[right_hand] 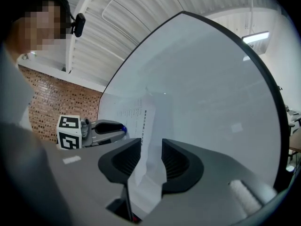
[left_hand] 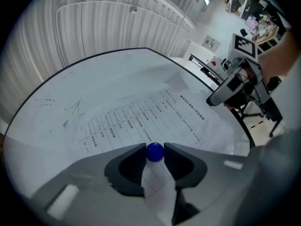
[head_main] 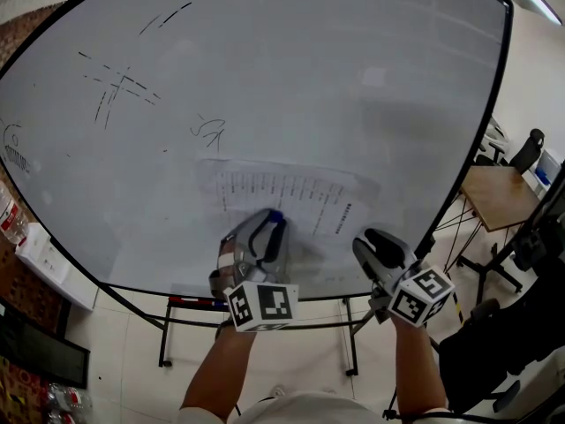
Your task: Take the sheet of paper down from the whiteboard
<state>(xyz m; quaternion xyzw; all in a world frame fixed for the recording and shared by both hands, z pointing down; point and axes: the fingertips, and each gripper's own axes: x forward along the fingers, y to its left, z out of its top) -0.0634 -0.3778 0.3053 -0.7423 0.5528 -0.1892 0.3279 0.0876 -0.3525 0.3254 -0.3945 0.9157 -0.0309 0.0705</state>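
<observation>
A printed sheet of paper [head_main: 282,197] hangs on the whiteboard [head_main: 309,78], pinned near its lower edge by a round blue magnet [left_hand: 154,152]. My left gripper [left_hand: 154,148] is shut on that magnet, both jaw tips touching it; in the head view this gripper [head_main: 270,225] sits at the sheet's lower edge. My right gripper [right_hand: 151,147] is open, and the loose right end of the paper [right_hand: 146,126] passes between its jaws with a gap on each side. It sits at the sheet's lower right corner in the head view [head_main: 369,242].
Pen scribbles mark the board's upper left. A tray with markers [head_main: 199,301] runs under the board on a metal stand. A wooden table [head_main: 499,197] and office chairs [head_main: 528,153] stand to the right. A brick wall [right_hand: 51,107] is on the left.
</observation>
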